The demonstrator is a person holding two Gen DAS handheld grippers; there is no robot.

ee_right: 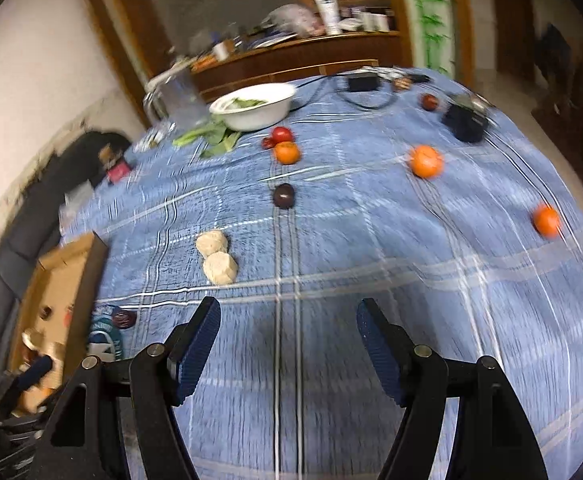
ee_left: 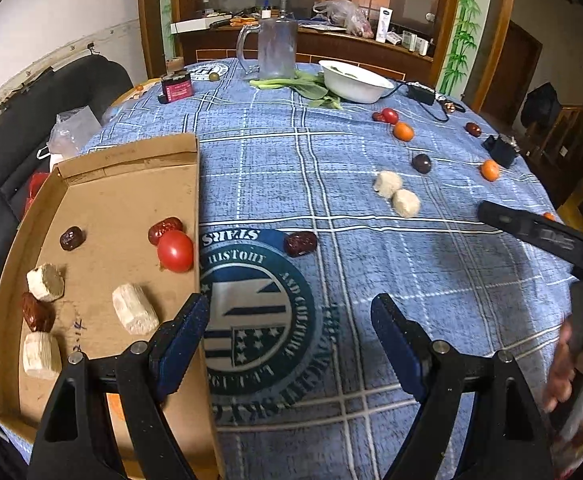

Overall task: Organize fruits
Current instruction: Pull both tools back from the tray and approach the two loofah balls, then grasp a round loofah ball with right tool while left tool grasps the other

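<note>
1. Cardboard tray (ee_left: 103, 184), 9 o'clock: holds tomato (ee_left: 175, 251), dates, pale chunks.
2. Left gripper (ee_left: 289, 338): fingers wide, empty, straddling the tray wall; likely snag.
3. Right gripper (ee_right: 289, 344): fingers wide, empty; view blurred.
4. Oranges (ee_right: 425, 161), 1 o'clock: may roll off counter (ee_right: 331, 240).

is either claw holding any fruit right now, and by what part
Nothing is held. The left claw is open over the tablecloth beside the cardboard tray, and the right claw is open with only cloth between its fingers.

A red tomato (ee_left: 175, 251) lies in the cardboard tray (ee_left: 131, 184); oranges (ee_right: 425, 161) sit scattered on the cloth
</note>
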